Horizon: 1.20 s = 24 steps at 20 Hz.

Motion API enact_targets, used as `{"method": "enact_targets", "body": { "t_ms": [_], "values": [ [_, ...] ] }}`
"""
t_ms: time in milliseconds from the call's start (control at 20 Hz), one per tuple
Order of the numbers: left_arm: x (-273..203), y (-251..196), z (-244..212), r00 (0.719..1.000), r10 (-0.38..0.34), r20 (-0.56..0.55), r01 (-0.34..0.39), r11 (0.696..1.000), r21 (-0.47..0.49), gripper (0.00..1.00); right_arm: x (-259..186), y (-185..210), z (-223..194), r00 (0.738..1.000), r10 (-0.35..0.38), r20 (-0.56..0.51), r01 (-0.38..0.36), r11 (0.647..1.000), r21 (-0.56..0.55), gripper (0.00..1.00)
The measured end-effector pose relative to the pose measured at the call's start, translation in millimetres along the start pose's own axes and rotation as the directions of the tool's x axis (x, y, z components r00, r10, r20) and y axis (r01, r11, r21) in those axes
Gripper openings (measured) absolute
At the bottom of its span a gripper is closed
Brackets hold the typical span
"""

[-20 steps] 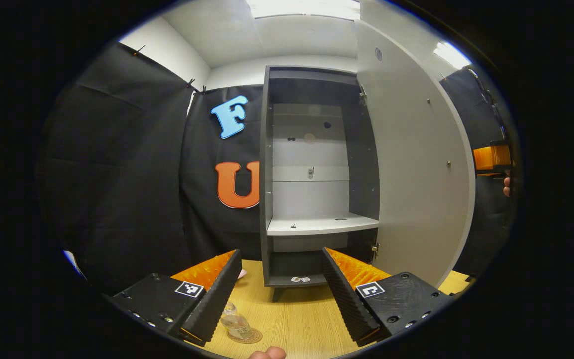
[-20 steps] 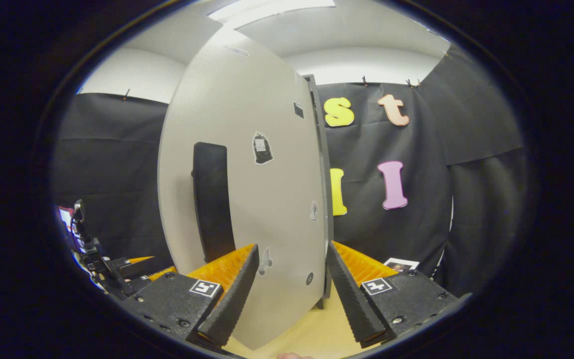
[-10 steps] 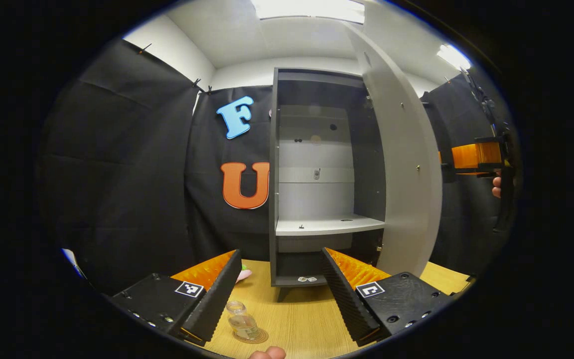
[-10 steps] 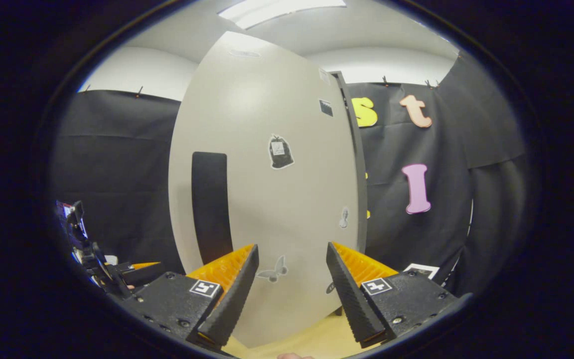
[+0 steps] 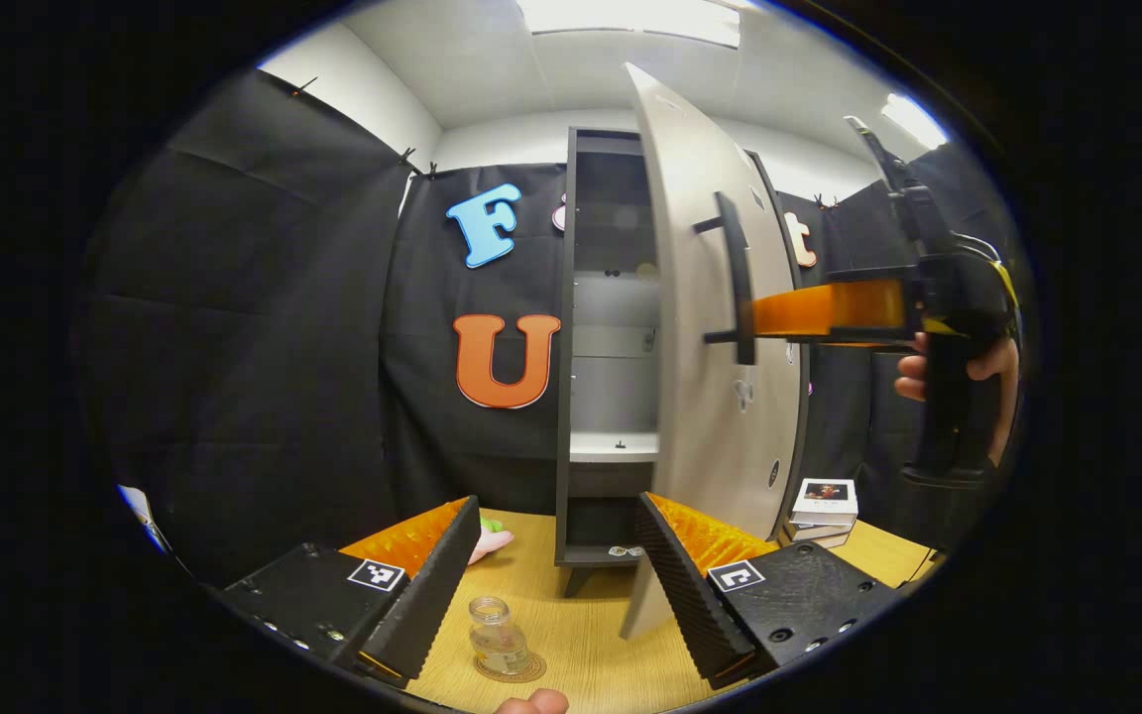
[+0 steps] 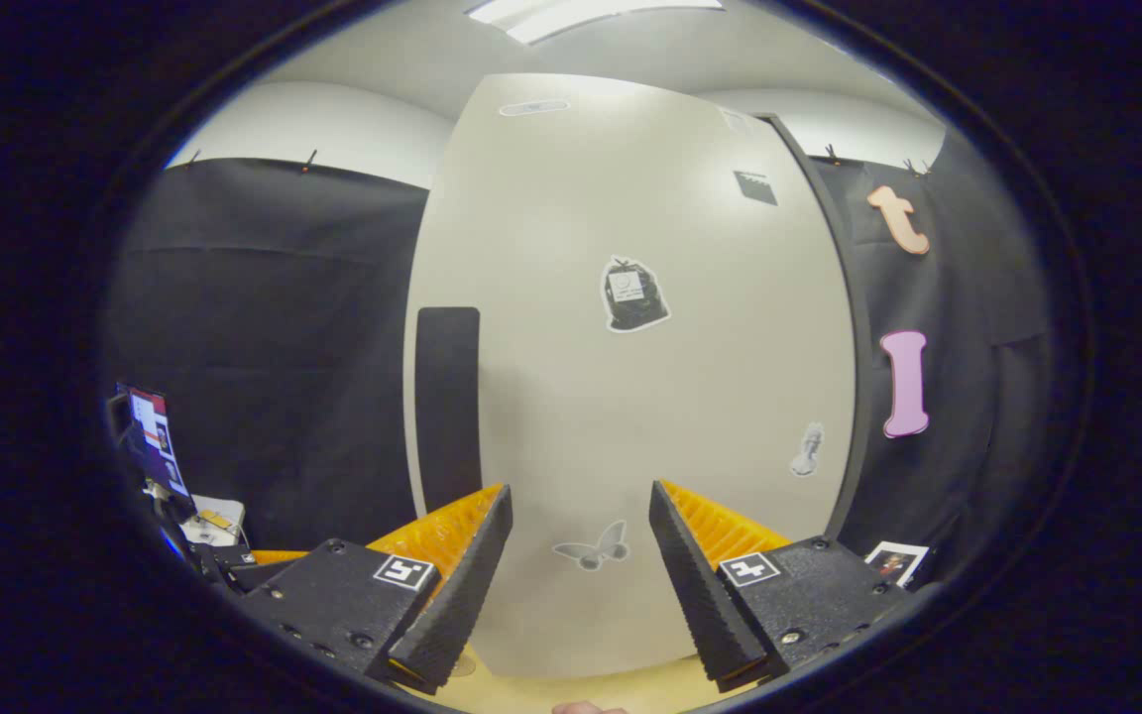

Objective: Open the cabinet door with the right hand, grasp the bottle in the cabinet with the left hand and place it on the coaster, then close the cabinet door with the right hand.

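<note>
since the bottle (image 5: 498, 638) stands upright on the coaster (image 5: 512, 669) on the table (image 5: 591, 645), just ahead of your left gripper (image 5: 551, 580), you hold that one released, fingers spread, clear of the glass. to its right the cabinet (image 5: 564, 397) is partly covered by the cabinet door (image 5: 695, 397), angled toward shut. your right gripper (image 6: 579, 575), fingers apart and holding nothing, faces the door's outer face beside the handle (image 6: 448, 407), apparently to push it home.
</note>
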State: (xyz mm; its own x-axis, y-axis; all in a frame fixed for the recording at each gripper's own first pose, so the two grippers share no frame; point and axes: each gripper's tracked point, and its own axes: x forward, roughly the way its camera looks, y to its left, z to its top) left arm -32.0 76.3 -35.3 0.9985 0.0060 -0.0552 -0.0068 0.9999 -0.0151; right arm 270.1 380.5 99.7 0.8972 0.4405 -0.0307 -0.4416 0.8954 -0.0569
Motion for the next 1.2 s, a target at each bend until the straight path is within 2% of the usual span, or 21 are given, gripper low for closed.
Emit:
{"method": "enact_targets", "body": {
  "t_ms": [50, 150, 450, 650, 700, 1000, 1050, 1100, 1200],
  "values": [
    [0, 2, 1, 1.000, 0.005, 0.002, -0.005, 1.000, 0.005, 0.95, 14, 2, 0, 1.000, -0.009, 0.010, 0.009, 1.000, -0.016, 0.90],
    [1, 6, 0, 1.000, 0.011, 0.005, -0.011, 1.000, 0.008, 0.95, 36, 3, 0, 0.999, -0.032, 0.038, 0.033, 0.999, -0.031, 0.90],
    [4, 5, 0, 1.000, 0.012, 0.004, -0.012, 1.000, 0.001, 0.95, 37, -7, -5, 0.998, -0.032, 0.045, 0.031, 0.999, 0.025, 0.90],
    [1, -5, 2, 1.000, 0.005, 0.009, -0.005, 1.000, 0.008, 0.95, 7, -26, -12, 0.997, -0.059, 0.044, 0.057, 0.997, 0.044, 0.87],
    [-2, -8, 3, 1.000, 0.003, 0.011, -0.003, 1.000, 0.010, 0.95, 0, -31, -14, 0.997, -0.068, 0.047, 0.066, 0.997, 0.047, 0.90],
    [-2, -35, -3, 0.999, -0.037, -0.012, 0.037, 0.999, -0.001, 0.95, -46, -62, -32, 0.992, -0.126, 0.017, 0.124, 0.990, 0.069, 0.90],
    [-1, -39, -3, 0.999, -0.042, -0.014, 0.042, 0.999, 0.000, 1.00, -54, -69, -34, 0.990, -0.142, 0.014, 0.141, 0.988, 0.069, 0.90],
    [-1, -43, -3, 0.999, -0.048, -0.013, 0.048, 0.999, 0.002, 0.95, -61, -75, -37, 0.987, -0.158, 0.010, 0.157, 0.985, 0.069, 0.90],
    [1, -50, -2, 0.998, -0.059, -0.009, 0.059, 0.998, 0.013, 0.95, -76, -89, -46, 0.984, -0.180, -0.013, 0.180, 0.981, 0.071, 0.90]
  ]
}}
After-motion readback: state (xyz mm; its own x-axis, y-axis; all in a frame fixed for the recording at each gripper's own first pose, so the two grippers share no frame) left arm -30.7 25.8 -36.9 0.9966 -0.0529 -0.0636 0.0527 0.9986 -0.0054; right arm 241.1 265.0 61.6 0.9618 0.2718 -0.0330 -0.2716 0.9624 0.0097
